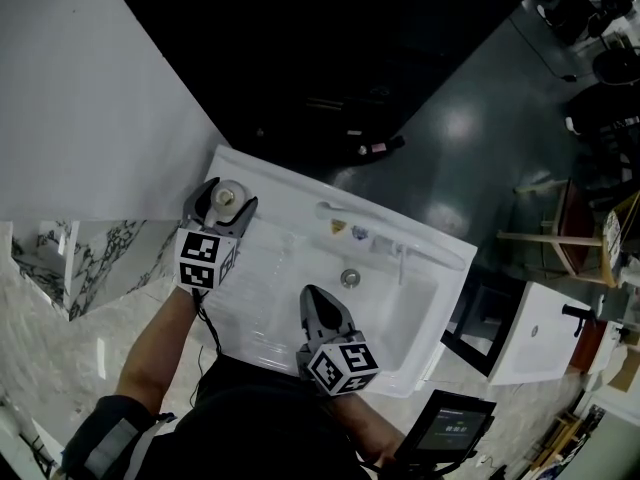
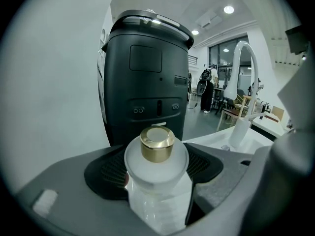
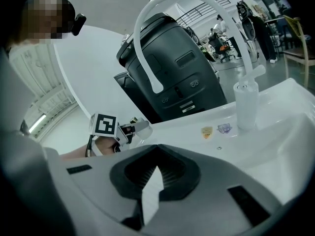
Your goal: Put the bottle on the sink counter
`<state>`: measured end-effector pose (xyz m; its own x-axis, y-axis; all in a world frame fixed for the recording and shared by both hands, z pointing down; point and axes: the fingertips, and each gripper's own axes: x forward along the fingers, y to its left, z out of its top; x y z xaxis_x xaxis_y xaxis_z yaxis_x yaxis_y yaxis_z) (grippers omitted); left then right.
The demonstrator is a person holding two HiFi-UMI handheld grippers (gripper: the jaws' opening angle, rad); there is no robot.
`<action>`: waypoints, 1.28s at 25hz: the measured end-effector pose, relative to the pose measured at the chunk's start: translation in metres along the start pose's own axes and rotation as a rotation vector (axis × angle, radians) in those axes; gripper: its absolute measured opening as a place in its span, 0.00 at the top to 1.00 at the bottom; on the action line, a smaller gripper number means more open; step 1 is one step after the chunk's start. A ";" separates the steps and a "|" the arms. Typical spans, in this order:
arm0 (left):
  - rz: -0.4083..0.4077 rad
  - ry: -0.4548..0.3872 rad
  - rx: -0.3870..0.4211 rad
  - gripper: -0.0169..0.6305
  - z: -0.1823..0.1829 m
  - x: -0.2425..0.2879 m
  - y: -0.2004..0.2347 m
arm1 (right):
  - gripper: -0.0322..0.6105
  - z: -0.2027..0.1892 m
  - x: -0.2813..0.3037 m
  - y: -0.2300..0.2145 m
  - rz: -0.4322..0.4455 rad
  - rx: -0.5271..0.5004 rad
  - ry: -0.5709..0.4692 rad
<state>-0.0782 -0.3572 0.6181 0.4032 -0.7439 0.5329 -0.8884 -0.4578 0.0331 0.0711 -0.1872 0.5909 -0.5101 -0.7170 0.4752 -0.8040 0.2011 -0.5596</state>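
- Left gripper [image 1: 222,204]: jaws clamping a frosted bottle [image 2: 158,186] with a gold cap [image 2: 157,143], holding it at the far left corner of the sink counter [image 1: 287,192].
- Faucet [image 3: 245,107]: standing along the counter's far edge.
- Right gripper [image 1: 318,300]: jaws pressing together, gripping nothing, hovering over the basin [image 1: 275,268] near its front edge.

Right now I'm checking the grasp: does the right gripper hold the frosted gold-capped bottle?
No, the frosted gold-capped bottle sits in the left gripper's jaws; the right gripper holds nothing.
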 end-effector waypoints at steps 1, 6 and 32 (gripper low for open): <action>-0.001 0.002 0.000 0.45 -0.001 0.002 0.000 | 0.96 0.000 0.001 0.000 -0.001 0.000 0.001; -0.003 0.016 0.003 0.45 -0.005 0.014 0.003 | 0.96 -0.001 0.004 -0.002 -0.010 0.003 0.010; -0.004 0.072 0.011 0.45 -0.031 0.055 0.005 | 0.96 -0.013 0.002 -0.006 -0.039 0.028 0.022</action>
<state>-0.0670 -0.3855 0.6738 0.3896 -0.7055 0.5920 -0.8842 -0.4663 0.0262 0.0712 -0.1816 0.6041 -0.4855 -0.7088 0.5117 -0.8147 0.1544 -0.5590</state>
